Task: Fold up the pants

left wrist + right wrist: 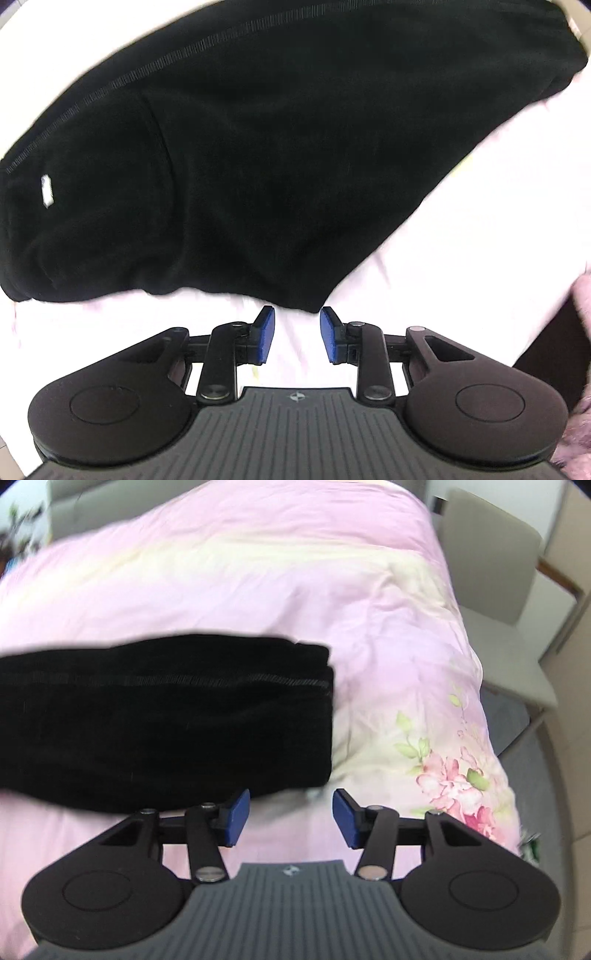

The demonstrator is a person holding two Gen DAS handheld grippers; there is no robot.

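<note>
While the black soft cloth pants [162, 716] are laid flat on the pink bed cover with printed flowers [280, 590], nothing is held by either tool. The pants are seen as a long dark band, and one end is lying near the right edge of the bed, where pink flowers and green leaves [454, 775] are printed. A ribbed seam line [177, 55] is seen running along the cloth, and a small white tag [46, 190] is seen near the other end, in the left wrist view.

The left gripper [297, 334] is held just over the near edge of the pants. Its blue pads [266, 332] are set apart, with bed cover seen in the gap, and no cloth is pinched between them.

The right gripper [291, 818] is held by the corner of the pants nearest the bed's right edge. Its blue pads [236, 818] are spread wide too, and nothing is gripped.

A grey chair [495, 590] is seen beside the bed, past its right edge.
</note>
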